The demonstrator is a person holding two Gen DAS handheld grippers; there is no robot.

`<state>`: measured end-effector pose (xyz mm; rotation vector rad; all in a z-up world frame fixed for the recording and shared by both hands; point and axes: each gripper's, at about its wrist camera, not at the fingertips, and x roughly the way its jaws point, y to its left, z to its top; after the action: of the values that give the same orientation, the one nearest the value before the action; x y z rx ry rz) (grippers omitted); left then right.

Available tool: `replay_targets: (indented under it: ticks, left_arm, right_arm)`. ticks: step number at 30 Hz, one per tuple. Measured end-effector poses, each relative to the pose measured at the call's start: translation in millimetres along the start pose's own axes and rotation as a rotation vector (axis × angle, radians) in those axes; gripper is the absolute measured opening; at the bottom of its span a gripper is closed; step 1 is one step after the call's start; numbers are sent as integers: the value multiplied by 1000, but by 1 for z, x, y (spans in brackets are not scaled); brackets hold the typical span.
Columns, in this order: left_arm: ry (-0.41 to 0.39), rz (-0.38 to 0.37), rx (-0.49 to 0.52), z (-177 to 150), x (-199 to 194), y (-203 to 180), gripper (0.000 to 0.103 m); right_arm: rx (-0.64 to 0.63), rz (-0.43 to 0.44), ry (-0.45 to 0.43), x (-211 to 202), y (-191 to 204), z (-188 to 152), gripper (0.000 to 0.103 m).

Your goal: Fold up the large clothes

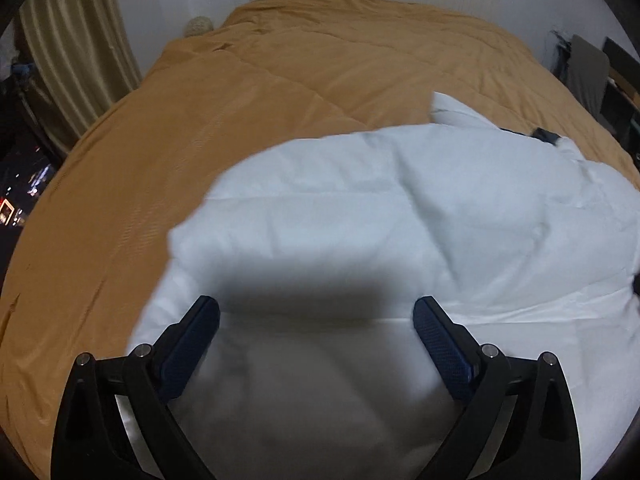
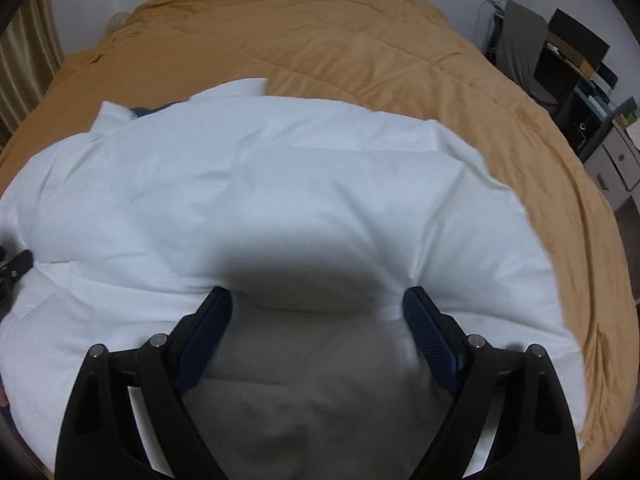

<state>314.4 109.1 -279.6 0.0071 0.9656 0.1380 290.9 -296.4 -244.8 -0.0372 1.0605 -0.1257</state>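
Note:
A large white garment (image 1: 360, 208) lies spread on a bed with a mustard-orange cover (image 1: 248, 104). Its collar end with a dark blue strip (image 1: 532, 133) lies at the far right in the left wrist view. My left gripper (image 1: 316, 312) is open just above the garment's near left part, holding nothing. In the right wrist view the same white garment (image 2: 280, 184) fills the middle, dark blue showing at its far left (image 2: 148, 111). My right gripper (image 2: 318, 302) is open over the near edge, empty. The left gripper's tip (image 2: 16, 264) shows at the left edge.
The orange bed cover (image 2: 360, 48) stretches beyond the garment to the white wall. Beige curtains (image 1: 80, 60) hang at the left. A desk with dark monitors, a grey cloth and drawers (image 2: 576, 80) stands at the right of the bed.

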Motion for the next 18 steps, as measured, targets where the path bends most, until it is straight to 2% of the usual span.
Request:
replay_targets:
  ticks: [3,4,6,8,10,12,13,14,15,16,18]
  left_arm:
    - [32,52,-193,10,-1,48,97]
    - [19,49,-248,14,-9,57,97]
    - [-49,-18,-275,24,-27,53,97]
    - [-96,-93,-210,37,-41,25,99]
    - [-42,-159,-67,53,-30,-25,99]
    - [51,-150,33,64,2,-60,100]
    - [80,-102,69,64,15,-72,100]
    - [99,-65,90,66,29,-77,100]
    - [106,-72,81,67,36,-73,102]
    - [109,-82,50,70,42,-63,103]
    - [101,-34,-10,76,51,-33,103]
  right_arm:
    - [106,-5,10,0,-34,4,87]
    - [132,-15,-1,-5,-38,6,87]
    - [124,-1,-42,-22,-31,13,87]
    - [64,55,-85,-39,-5,27,87]
    - [14,101,-88,-39,26,43,87]
    - [-46,100,-50,-19,60,60,87]
    - [-67,74,-14,-3,71,65,87]
    - [-84,29,24,13,78,69,87]
    - [-100,-16,52,30,80,73,91]
    - [-106,-34,63,42,76,75,98]
    - [-49,-39,77,51,47,79,101]
